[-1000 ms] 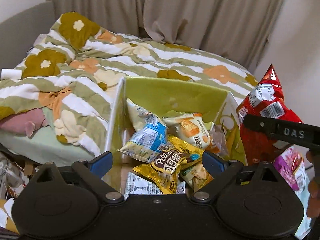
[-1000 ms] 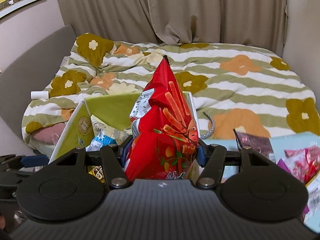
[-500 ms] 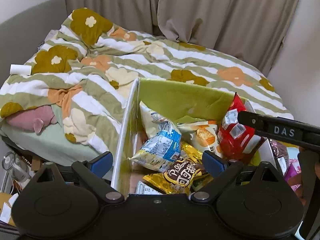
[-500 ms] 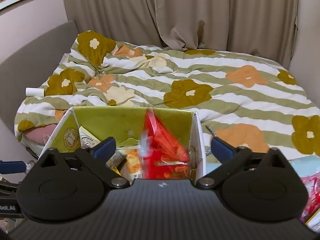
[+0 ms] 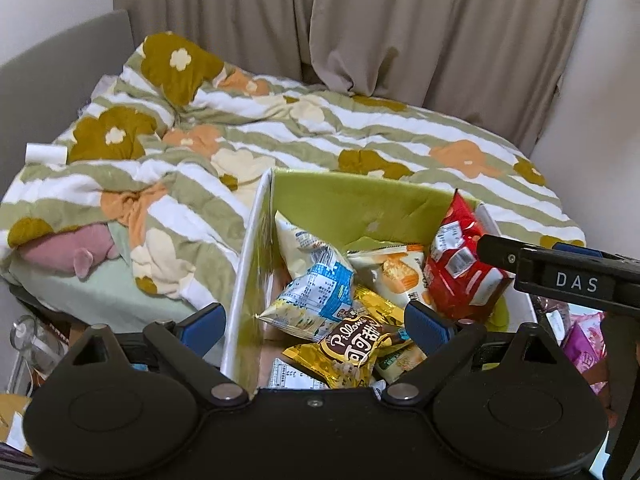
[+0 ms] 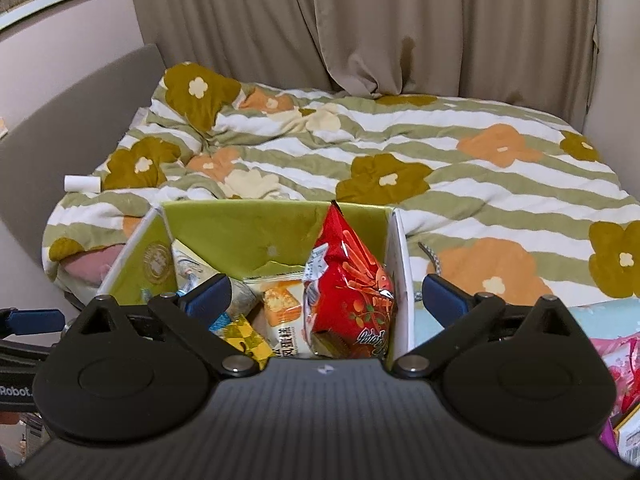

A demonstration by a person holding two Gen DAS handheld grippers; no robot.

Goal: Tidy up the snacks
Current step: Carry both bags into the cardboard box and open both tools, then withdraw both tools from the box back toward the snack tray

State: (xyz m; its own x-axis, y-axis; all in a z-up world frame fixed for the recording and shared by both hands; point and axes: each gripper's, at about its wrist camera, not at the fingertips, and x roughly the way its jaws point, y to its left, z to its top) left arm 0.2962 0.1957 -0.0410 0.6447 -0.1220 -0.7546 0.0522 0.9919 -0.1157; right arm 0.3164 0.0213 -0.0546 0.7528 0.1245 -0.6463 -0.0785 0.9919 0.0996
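An open box with a green inner wall (image 5: 360, 208) (image 6: 240, 232) stands at the bed's near edge, holding several snack packets. A red snack bag (image 5: 460, 268) (image 6: 348, 292) leans upright in its right end. Beside it lie an orange cake packet (image 5: 392, 272), a blue-and-white bag (image 5: 316, 288) and a gold bag (image 5: 352, 344). My right gripper (image 6: 326, 294) is open wide just before the red bag, its pads clear of it. One of its fingers (image 5: 560, 276) shows at the box's right. My left gripper (image 5: 314, 320) is open, straddling the box's left wall, holding nothing.
Behind the box spreads a bed with a flowered striped duvet (image 6: 440, 184), with curtains beyond. Pink snack packets (image 5: 580, 340) (image 6: 616, 356) lie to the right of the box. A white roll (image 5: 44, 154) and a pink plush (image 5: 80, 248) lie at the bed's left.
My right gripper opened and let go of the red bag, which dropped into the right end of the box. The left gripper stayed open over the box's left wall.
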